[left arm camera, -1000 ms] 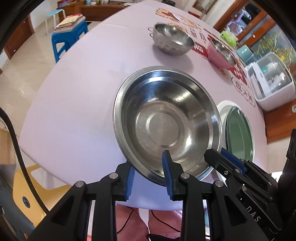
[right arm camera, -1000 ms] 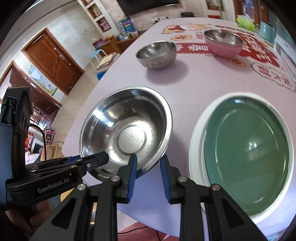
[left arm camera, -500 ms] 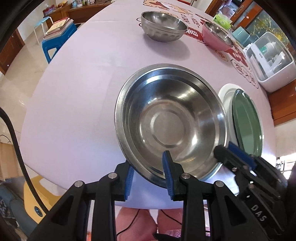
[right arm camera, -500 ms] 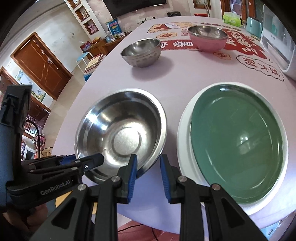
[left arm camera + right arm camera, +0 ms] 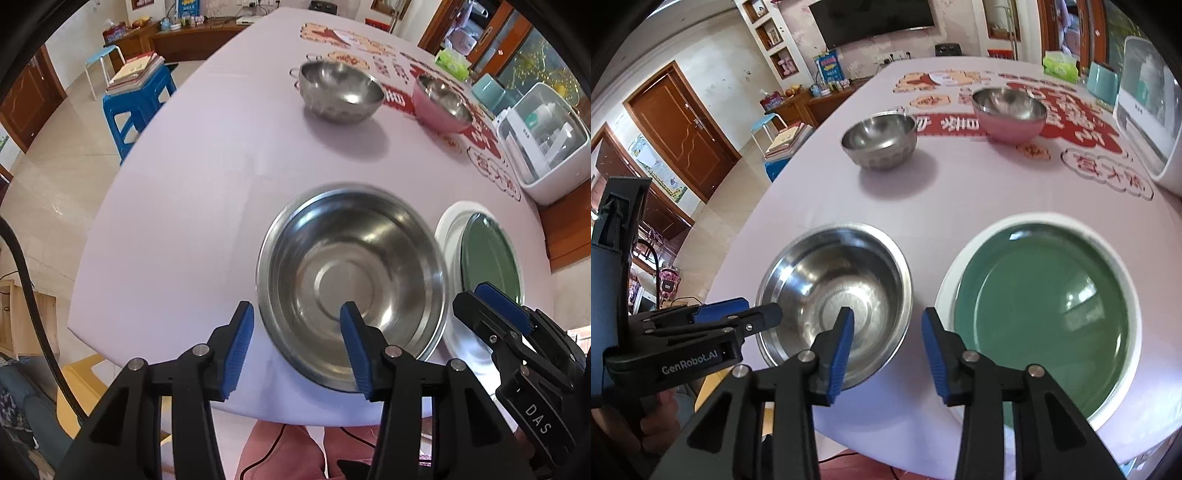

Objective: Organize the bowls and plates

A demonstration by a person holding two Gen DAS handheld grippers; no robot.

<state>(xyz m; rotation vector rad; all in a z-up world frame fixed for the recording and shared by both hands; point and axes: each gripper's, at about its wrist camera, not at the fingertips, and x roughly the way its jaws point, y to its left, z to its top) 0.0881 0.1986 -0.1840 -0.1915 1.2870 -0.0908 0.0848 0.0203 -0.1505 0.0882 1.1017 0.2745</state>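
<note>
I see the lilac-clothed desk (image 5: 177, 206) carrying, near its front edge, the green round plate on a white plate (image 5: 1041, 314) and, just beside it on the left, the wide shallow steel bowl (image 5: 351, 280), mouth up and flat on the cloth. My left tool (image 5: 297, 349) and right tool (image 5: 888, 349) have both just been spreading their jaws, and each now straddles the bowl's near rim, released, no pad pressing it. Farther back stand a smaller steel bowl (image 5: 340, 90) and a pink bowl (image 5: 441, 105), with bare cloth between.
</note>
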